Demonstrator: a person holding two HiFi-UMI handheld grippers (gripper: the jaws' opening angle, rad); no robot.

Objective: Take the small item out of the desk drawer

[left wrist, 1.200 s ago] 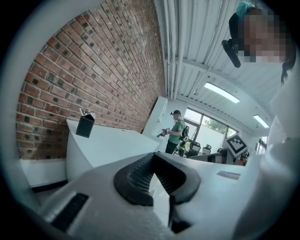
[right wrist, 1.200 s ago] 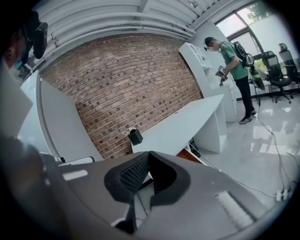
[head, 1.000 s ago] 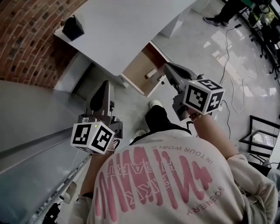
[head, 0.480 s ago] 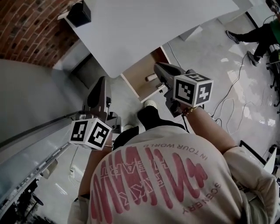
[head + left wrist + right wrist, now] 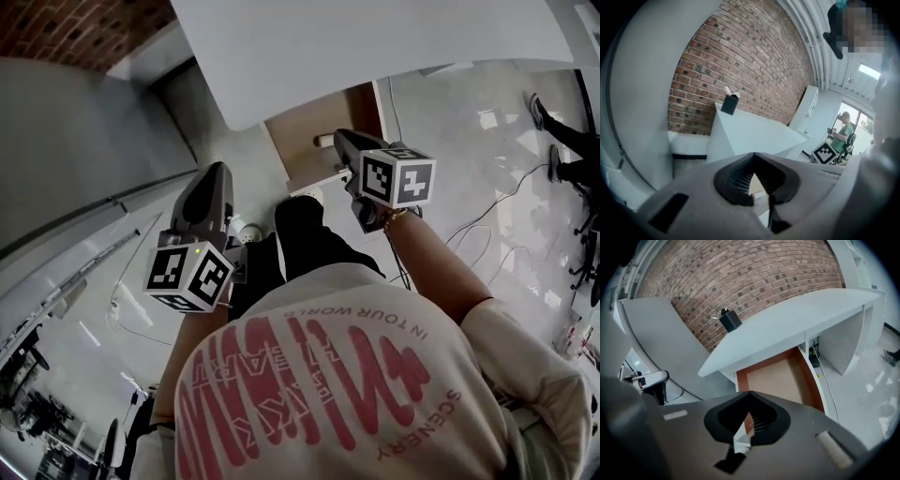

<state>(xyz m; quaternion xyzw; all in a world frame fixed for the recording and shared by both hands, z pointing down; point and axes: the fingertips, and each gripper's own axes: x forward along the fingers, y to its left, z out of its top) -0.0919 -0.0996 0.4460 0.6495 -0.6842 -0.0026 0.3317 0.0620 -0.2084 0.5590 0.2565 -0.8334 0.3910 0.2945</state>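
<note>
In the head view the desk drawer [image 5: 305, 131] stands pulled out under the white desk top [image 5: 375, 47]. A small pale cylinder [image 5: 323, 141] lies in it near the front edge. My right gripper [image 5: 339, 139] is shut, its tip over the drawer just right of the cylinder, and nothing shows clamped in it. The right gripper view looks down past the shut right gripper [image 5: 750, 393] onto the drawer's wooden bottom [image 5: 780, 376], with a bit of the cylinder [image 5: 740, 449] seen through the jaw opening. My left gripper [image 5: 217, 169] hangs shut and empty, left of the drawer.
A black box [image 5: 730, 320] sits on the desk by the brick wall [image 5: 754, 273]. A grey panel [image 5: 84, 159] runs along the left. Cables [image 5: 478, 225] lie on the glossy floor to the right. Another person [image 5: 843, 131] stands far off.
The head view has swung so the desk and drawer sit higher in frame. My right gripper has come in over the drawer's front, close to the cylinder. Both grippers stay shut.
</note>
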